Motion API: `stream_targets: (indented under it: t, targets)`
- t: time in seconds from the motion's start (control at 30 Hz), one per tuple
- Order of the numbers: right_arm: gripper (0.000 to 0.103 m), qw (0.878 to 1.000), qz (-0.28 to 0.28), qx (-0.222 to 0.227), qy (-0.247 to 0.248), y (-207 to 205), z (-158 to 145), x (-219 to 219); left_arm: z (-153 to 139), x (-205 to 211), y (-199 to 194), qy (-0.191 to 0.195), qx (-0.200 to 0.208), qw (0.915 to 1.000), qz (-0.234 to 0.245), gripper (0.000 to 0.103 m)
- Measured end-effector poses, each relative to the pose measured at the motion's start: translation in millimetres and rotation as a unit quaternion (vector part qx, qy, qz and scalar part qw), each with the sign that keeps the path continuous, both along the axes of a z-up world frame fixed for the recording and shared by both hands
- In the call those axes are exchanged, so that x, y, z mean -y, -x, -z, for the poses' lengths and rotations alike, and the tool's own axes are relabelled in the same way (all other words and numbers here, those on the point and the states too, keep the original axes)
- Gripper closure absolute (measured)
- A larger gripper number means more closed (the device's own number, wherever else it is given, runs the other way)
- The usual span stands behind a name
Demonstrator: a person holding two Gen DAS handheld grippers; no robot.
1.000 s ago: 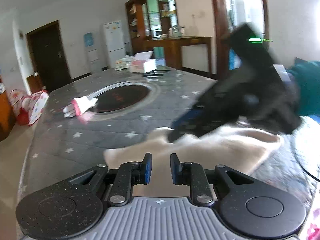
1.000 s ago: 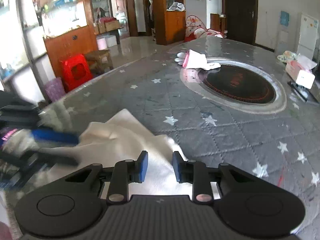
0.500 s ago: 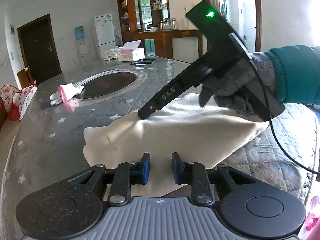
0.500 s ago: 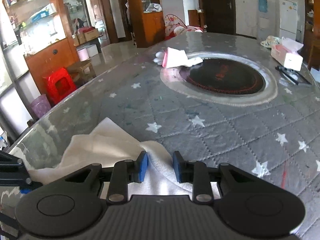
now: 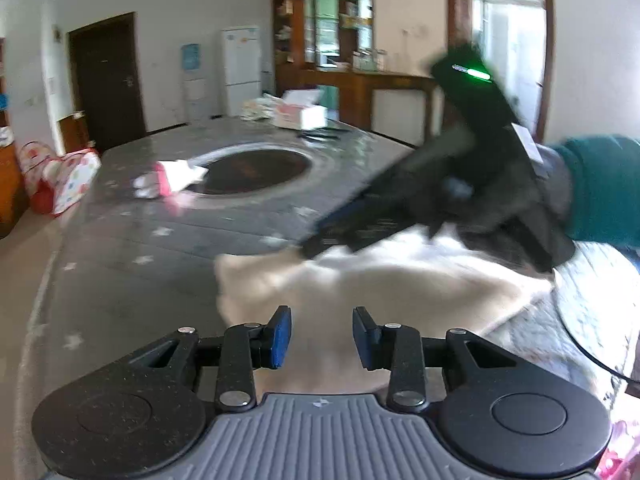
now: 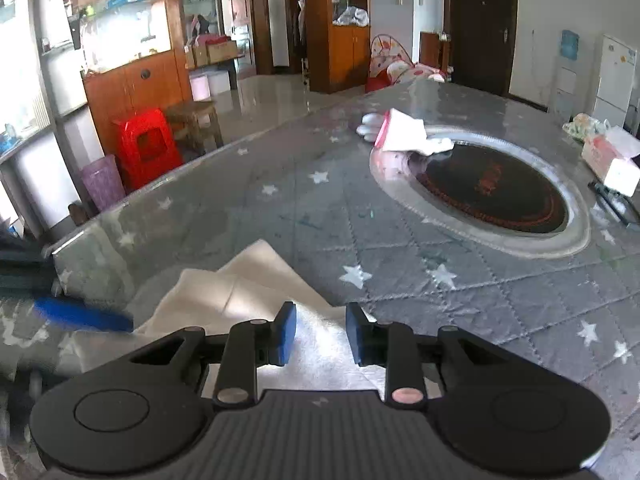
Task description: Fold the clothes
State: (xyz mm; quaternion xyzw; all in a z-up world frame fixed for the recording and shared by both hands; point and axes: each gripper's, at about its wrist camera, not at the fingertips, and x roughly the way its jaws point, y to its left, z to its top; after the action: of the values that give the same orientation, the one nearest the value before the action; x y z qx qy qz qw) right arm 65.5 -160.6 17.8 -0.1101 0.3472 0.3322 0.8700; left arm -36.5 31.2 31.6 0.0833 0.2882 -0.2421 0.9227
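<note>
Left tool [image 5: 319,336] wider over cloth [image 5: 400,284]

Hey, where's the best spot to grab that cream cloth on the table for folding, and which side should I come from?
Probably the far corner of the cream cloth, where it points out toward the round burner. That corner lies flat and free on the table cover, so a low, near-level approach from the burner side could pinch the edge. The right hand-held gripper hovers open above the cloth's near part.

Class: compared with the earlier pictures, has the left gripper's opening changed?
Yes. The left gripper has just been opening; its jaws stand wider above the cream cloth, nothing pinched.
</note>
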Motion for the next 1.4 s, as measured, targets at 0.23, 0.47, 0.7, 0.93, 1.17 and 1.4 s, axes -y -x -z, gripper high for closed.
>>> stream_targets:
  t: [0.23,0.47,0.7,0.93,1.17,1.4]
  targets:
    - [0.076,0.998,-0.060,0.007,-0.006,39,-16,1,2,-26,-42,0.021,-0.047,0.9961,-0.071,0.066]
    - [0.076,0.987,-0.159,0.018,-0.005,85,-19,-22,19,-27,-64,0.033,-0.087,0.9941,-0.057,0.092]
    - [0.076,0.982,-0.187,0.021,0.001,94,-2,-48,1,-24,-65,0.015,-0.054,0.9978,-0.036,0.098]
    - [0.071,0.982,-0.187,0.015,0.006,98,15,-51,2,-28,-74,0.005,-0.060,0.9970,-0.049,0.099]
    - [0.071,0.981,-0.190,0.027,0.004,103,3,-46,3,-34,-72,0.040,-0.085,0.9945,-0.046,0.083]
    - [0.068,0.980,-0.197,0.030,0.006,104,4,-54,10,-20,-74,0.023,-0.075,0.9965,-0.029,0.096]
